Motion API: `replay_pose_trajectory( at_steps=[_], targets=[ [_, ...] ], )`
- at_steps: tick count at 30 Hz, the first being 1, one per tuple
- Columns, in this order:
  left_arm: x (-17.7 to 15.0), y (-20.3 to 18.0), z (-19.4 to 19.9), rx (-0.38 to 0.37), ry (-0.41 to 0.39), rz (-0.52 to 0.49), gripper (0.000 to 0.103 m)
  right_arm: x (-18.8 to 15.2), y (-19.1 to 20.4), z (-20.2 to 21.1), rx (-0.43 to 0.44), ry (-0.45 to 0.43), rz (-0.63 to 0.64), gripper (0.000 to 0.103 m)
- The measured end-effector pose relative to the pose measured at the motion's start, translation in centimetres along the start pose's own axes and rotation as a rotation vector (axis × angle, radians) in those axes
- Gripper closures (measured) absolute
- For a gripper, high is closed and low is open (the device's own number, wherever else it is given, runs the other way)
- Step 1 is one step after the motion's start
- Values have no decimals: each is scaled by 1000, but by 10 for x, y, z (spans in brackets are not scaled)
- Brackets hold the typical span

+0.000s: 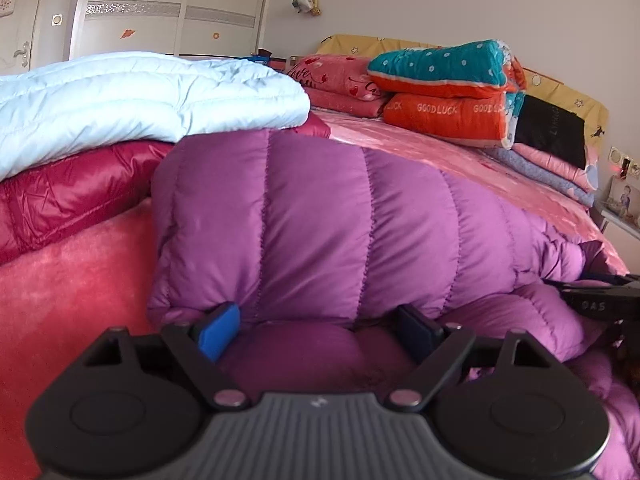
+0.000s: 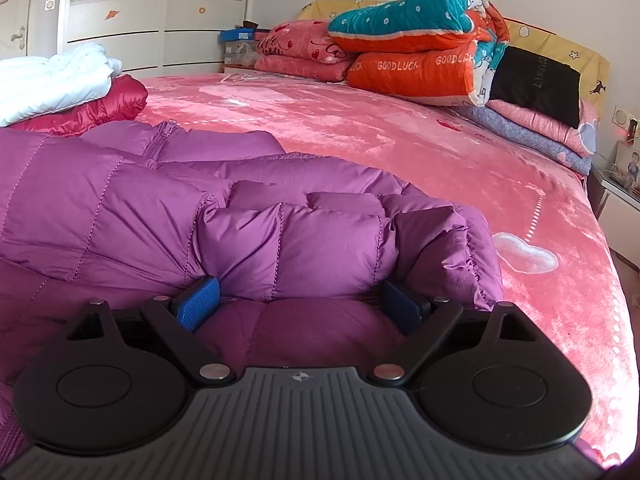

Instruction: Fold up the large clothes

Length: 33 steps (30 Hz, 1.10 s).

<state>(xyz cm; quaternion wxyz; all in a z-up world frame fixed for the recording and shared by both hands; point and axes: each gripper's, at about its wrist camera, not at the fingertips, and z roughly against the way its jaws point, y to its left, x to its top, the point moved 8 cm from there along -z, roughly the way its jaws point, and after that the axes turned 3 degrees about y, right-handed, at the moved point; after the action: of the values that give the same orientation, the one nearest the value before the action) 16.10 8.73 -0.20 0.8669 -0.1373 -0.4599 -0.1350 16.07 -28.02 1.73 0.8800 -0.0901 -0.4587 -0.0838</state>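
Right wrist: pink bed [image 2: 400, 140], wardrobe [image 2: 120, 12] behind; both grippers wide, straddling purple jacket [image 2: 280, 240].

Fingertips of left gripper [image 1: 318, 322] buried under purple jacket [image 1: 340, 216], right gripper [image 2: 298, 304] tips likewise sunk in the fold, red jacket [image 1: 72, 192] mostly covered by white jacket [image 1: 132, 92] at upper left, black cloth [image 1: 554, 130] lettering too small to read.

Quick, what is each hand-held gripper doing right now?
Left hand-held gripper: open, purple jacket bulging between its fingers.
Right hand-held gripper: open, same jacket between its fingers.
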Motion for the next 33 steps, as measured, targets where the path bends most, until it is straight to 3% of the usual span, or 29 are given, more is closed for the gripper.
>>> replay_pose_trajectory(
  at_steps=[5, 10, 13, 17, 21, 33],
  targets=[
    [2, 2, 7, 2, -13, 20, 16, -8, -1, 14, 26, 10, -12, 0],
    [11, 4, 44, -12, -65, 55, 19, -7, -15, 69, 1, -35, -28, 0],
    [16, 4, 70, -11, -81, 38, 19, -21, -35, 104, -15, -45, -116, 0],
    [15, 10, 101, 8, -82, 59, 19, -58, -63, 136, -1, 6, -279, 0],
    [-3, 14, 132, 38, -52, 60, 19, -85, -77, 164, -36, 41, -255, 0],
    [-56, 18, 219, 79, 15, 65, 19, -128, -118, 241, -23, 69, -283, 0]
  ],
)
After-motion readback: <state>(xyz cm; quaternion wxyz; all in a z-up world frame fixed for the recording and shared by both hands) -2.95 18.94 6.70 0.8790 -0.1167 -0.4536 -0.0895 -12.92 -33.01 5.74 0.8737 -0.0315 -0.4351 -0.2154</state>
